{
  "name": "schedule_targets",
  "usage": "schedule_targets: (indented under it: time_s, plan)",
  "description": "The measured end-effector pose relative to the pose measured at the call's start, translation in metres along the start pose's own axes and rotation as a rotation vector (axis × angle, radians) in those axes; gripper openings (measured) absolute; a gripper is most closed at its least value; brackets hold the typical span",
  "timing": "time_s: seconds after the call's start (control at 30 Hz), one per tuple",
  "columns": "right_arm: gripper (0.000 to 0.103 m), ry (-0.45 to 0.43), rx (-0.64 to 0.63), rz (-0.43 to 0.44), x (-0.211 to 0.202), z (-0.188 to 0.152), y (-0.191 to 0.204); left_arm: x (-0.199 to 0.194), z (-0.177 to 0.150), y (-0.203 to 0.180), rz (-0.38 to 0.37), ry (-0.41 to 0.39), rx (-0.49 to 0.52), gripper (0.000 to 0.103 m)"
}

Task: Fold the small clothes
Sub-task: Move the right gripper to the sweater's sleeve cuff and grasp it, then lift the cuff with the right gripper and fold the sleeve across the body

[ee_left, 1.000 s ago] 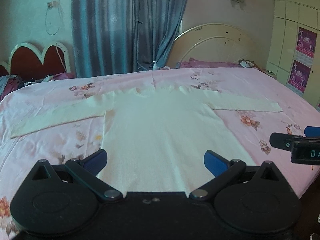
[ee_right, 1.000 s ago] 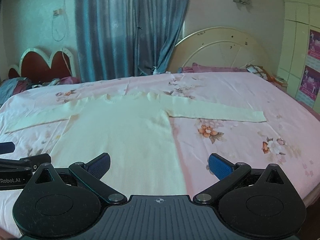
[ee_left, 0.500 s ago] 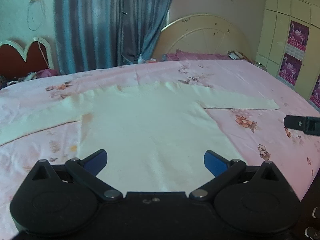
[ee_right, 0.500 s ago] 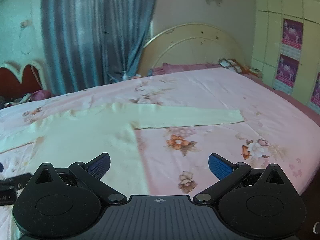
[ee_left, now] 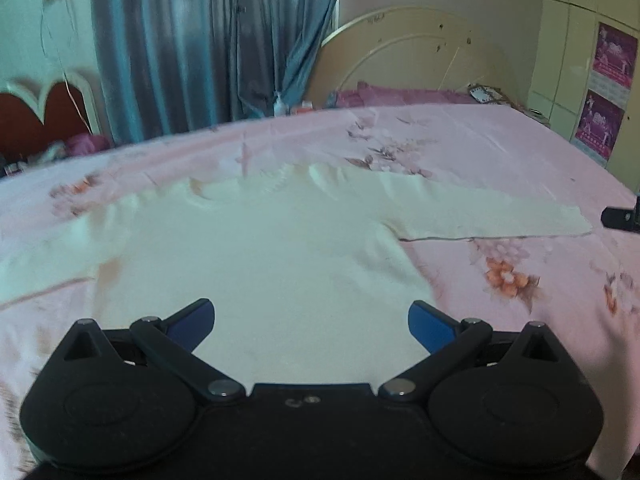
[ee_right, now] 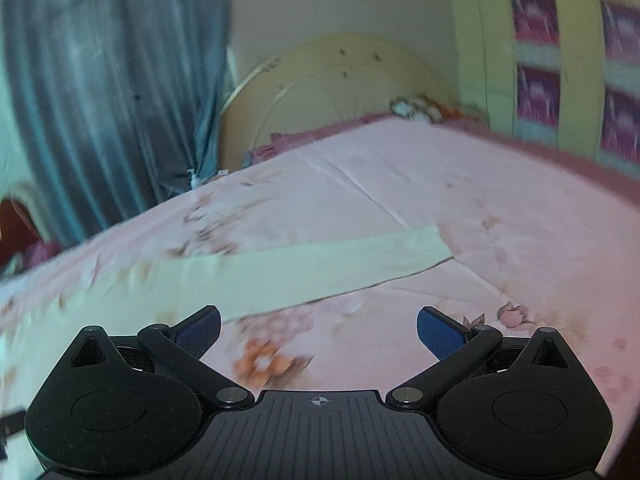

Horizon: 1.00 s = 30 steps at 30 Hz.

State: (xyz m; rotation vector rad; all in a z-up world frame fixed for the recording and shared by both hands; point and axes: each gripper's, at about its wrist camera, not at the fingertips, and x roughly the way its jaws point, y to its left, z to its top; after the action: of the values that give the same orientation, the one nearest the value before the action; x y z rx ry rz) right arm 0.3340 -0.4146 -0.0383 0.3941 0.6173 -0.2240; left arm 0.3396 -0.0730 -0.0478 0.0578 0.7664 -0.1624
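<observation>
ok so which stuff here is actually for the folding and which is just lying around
For the job:
- cream sweater, spread flat, sleeves out
- its right sleeve
- left gripper, open
- right gripper, open

Just there:
- floral bedsheet
- curtain
- cream headboard
- small bottle
- wardrobe posters

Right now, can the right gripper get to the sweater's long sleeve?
Probably yes. The right gripper is open and empty, and the sleeve lies flat on the bedsheet just ahead, nothing between.

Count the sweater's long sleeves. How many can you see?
2. One sleeve stretches out flat to the right on the pink bedsheet; the other sleeve stretches left, its end running out of view.
</observation>
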Motion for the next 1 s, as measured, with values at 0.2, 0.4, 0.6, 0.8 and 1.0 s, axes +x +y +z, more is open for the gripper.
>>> schedule_targets:
  time_s: [0.2, 0.4, 0.6, 0.8, 1.0]
  plan:
    - [0.103, 0.013, 0.114, -0.031, 0.067, 0.027, -0.064, 0.035, 0.013, -0.020, 0.026, 0.072, -0.038, 0.103]
    - [0.100, 0.024, 0.176, -0.037, 0.116, 0.037, -0.102, 0.063, 0.022, -0.032, 0.064, 0.106, -0.065, 0.103]
    - [0.057, 0.078, 0.283, -0.029, 0.145, 0.039, -0.131, 0.086, 0.037, -0.045, 0.073, 0.129, -0.067, 0.103]
    - [0.048, 0.064, 0.300, -0.014, 0.144, 0.037, -0.137, 0.101, 0.043, -0.052, 0.070, 0.149, -0.063, 0.103]
    - [0.002, 0.009, 0.237, -0.065, 0.141, 0.049, -0.146, 0.102, 0.045, -0.036, 0.080, 0.150, -0.096, 0.103]
